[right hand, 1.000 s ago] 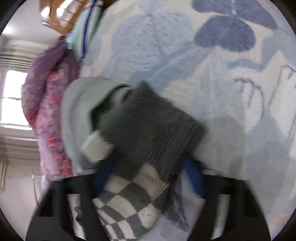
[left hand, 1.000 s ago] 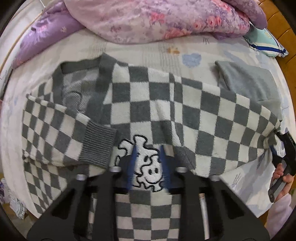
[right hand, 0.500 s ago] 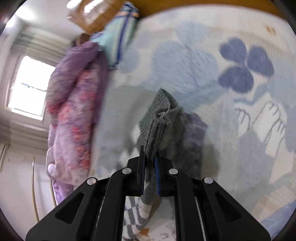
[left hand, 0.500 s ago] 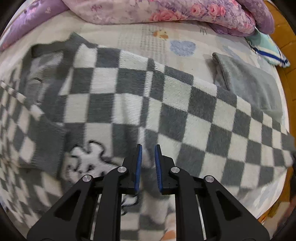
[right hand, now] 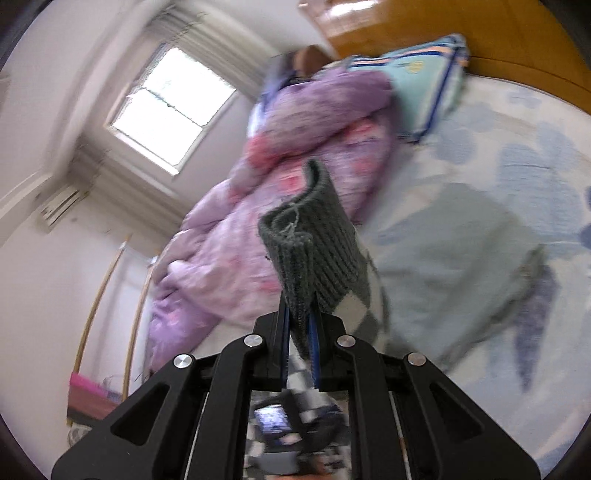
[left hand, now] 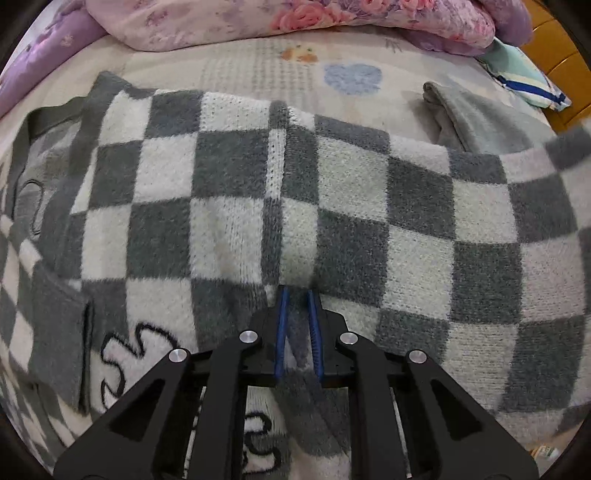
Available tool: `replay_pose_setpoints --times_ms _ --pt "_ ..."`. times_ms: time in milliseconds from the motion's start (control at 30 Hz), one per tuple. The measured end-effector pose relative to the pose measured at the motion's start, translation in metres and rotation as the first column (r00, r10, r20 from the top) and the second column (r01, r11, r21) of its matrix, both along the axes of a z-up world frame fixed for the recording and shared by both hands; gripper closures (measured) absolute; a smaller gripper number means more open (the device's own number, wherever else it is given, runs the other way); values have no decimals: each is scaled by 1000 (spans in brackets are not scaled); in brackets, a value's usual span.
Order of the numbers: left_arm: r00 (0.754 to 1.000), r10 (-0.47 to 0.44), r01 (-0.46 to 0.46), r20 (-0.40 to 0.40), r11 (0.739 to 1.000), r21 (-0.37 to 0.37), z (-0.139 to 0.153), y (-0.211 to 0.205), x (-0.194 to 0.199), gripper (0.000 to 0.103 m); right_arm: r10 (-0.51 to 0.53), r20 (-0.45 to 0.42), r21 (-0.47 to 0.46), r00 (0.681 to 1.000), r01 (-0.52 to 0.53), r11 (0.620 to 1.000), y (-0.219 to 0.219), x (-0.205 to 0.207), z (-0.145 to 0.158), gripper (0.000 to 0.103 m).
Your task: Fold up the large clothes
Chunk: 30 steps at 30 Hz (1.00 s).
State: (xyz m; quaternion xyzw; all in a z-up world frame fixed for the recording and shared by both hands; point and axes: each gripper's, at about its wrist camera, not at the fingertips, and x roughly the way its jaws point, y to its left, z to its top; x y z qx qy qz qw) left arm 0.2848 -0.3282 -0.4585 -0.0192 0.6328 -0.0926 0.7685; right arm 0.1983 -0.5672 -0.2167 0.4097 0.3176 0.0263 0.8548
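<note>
Left wrist view shows the checkered sweater (left hand: pixel 332 221) spread across the bed (left hand: pixel 258 66), filling most of the frame, with a grey ribbed cuff (left hand: pixel 62 332) of one sleeve already lying across its front near the bed's left edge. The left gripper (left hand: pixel 296 295) has its jaws narrowed onto a raised ridge of the knit beside the cartoon motif (left hand: pixel 122 365), pinching the fabric. In the right wrist view, the right gripper (right hand: pixel 297 317) has its jaws clamped on the other sleeve cuff (right hand: pixel 310 236), which stands up clear of the bed, checkered sleeve trailing below (this view is blurred).

The step in hand looks like the sleeve fold: the right-hand sleeve is lifted, probably to be carried across the body. The next move calls for laying that cuff flat over the chest, keeping the sleeve untwisted, while the left grip pins the body so it does not drag.

Beyond the sweater, a folded grey garment (left hand: pixel 476 122) lies near the bed's right edge, a pink and purple floral quilt (left hand: pixel 295 18) is heaped along the far edge, and a striped pillow (left hand: pixel 524 77) sits at the far right corner.
</note>
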Motion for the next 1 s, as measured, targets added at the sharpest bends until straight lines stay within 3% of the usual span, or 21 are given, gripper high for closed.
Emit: replay_pose_setpoints --times_ms 100,233,433,600,733,867,1000 --pt "999 -1 -1 -53 1000 -29 9 5 6 94 40 2 -46 999 -40 998 40 14 6 94" --pt "997 32 -37 -72 997 -68 50 49 12 94 88 -12 -33 996 -89 995 87 27 6 94" --pt "996 93 -94 13 996 15 116 146 20 94 189 -59 -27 980 -191 981 178 52 -1 94" --pt "983 173 -180 69 976 125 147 235 27 94 287 -101 -19 953 -290 957 250 67 -16 94" --pt "967 245 -252 68 959 129 156 295 30 94 362 -149 13 920 -364 931 310 80 -34 94" --pt "953 298 -302 44 946 118 155 349 30 94 449 -214 12 867 -457 889 375 87 -62 94" --pt "940 340 -340 32 927 160 143 385 26 94 495 -308 19 812 -515 857 428 83 -95 94"
